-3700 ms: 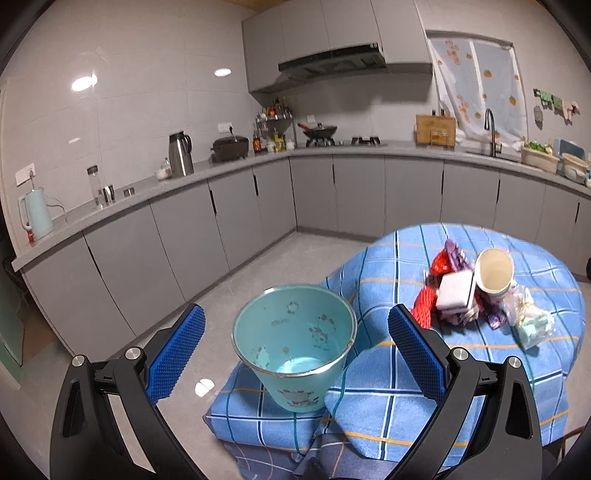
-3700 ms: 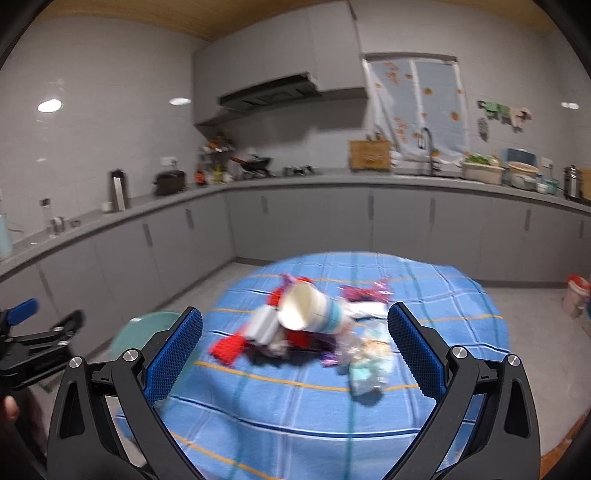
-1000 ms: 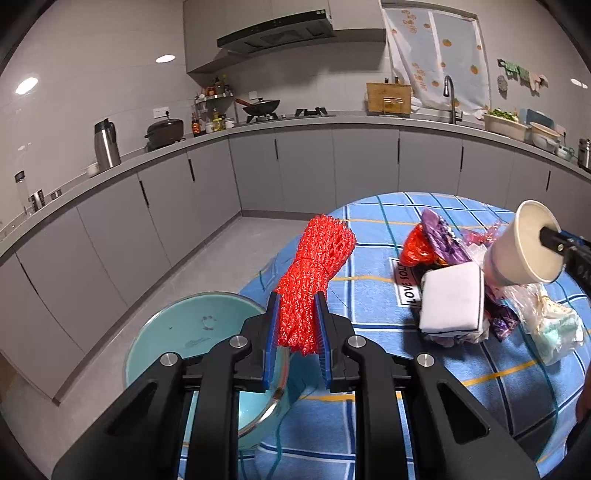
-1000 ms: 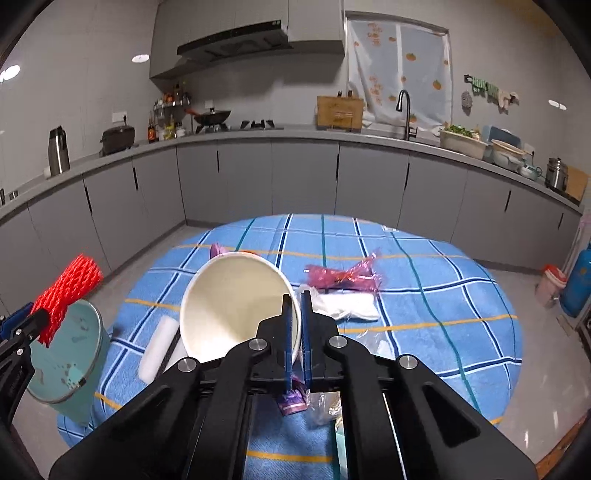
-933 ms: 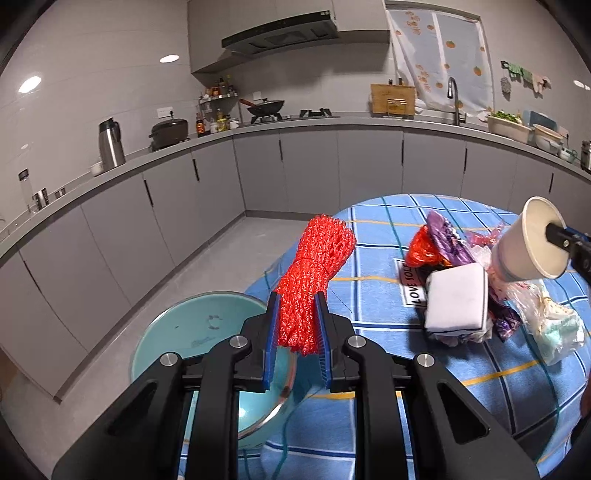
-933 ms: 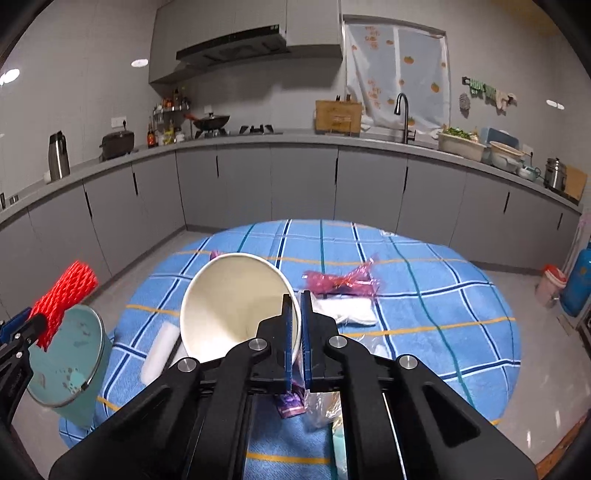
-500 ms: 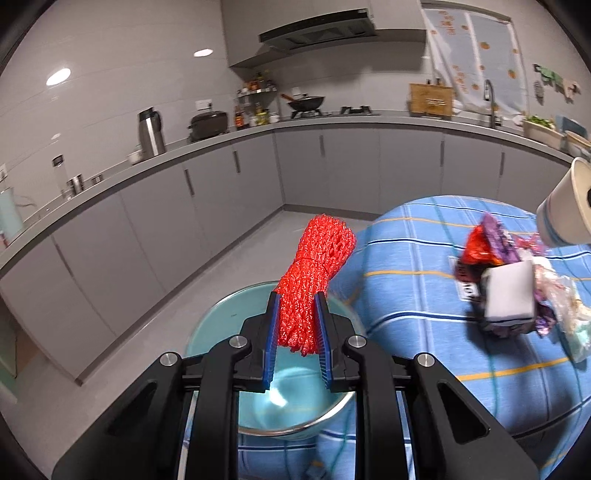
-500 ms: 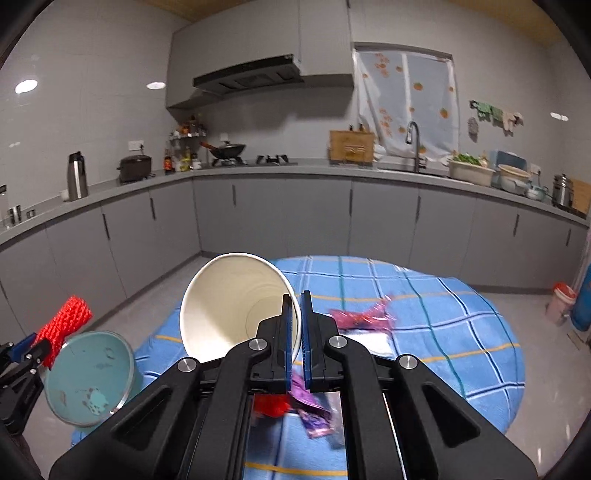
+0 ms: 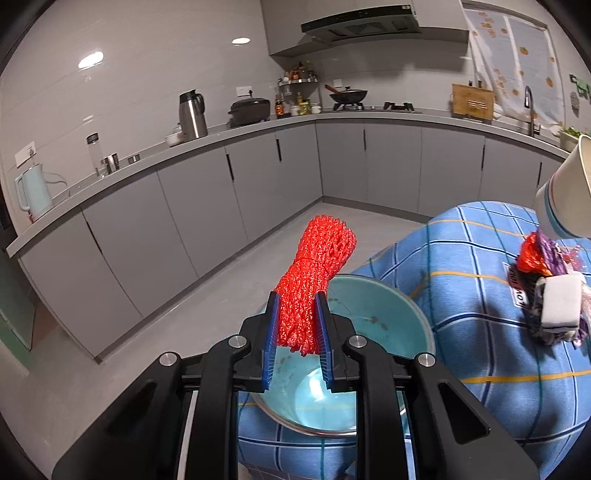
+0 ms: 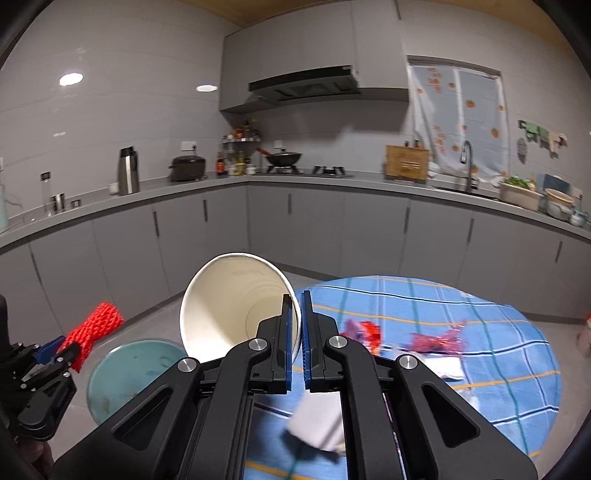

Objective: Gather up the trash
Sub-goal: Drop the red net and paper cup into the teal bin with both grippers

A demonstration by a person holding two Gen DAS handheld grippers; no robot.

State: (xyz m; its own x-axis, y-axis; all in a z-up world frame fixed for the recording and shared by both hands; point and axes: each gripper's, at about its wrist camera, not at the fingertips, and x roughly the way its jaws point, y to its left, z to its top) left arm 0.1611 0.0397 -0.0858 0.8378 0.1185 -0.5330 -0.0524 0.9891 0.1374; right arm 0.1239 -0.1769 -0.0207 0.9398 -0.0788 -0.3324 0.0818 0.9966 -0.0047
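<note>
left gripper (image 9: 297,334): blue pads pinching a red mesh net bundle (image 9: 314,280), centre of the left wrist frame; the bundle sticks up and forward past the tips. Also seen at lower left of the right wrist frame (image 10: 55,350).
right gripper (image 10: 297,332): jaws pressed nearly together on the rim wall of a white paper cup (image 10: 236,302); cup mouth faces the camera, centre frame. In the left wrist view the cup (image 9: 565,192) sits at the right edge, above the table.
bin: teal bin (image 9: 384,321) directly below and behind the left gripper, lower centre; mouth open, specks on the inner wall, no trash visible inside. In the right wrist view it is at lower left (image 10: 129,373), below the red bundle and left of the cup.
table: round, blue checked cloth (image 9: 461,266), right half of the left wrist frame; bin stands against its near edge.
trash left on table: pile at right of the left wrist frame: white folded piece (image 9: 559,308), red and purple wrappers (image 9: 535,254), a labelled packet beside them. Blurred in the right wrist view.
obstruction: the right gripper's body and the cup cover the near part of the table; the left gripper's body hides part of the bin rim.
surroundings: grey cabinets (image 9: 207,199) along the walls, steel kettle (image 9: 192,114), wok on the hob (image 9: 347,96), range hood (image 9: 362,26), curtained window upper right.
</note>
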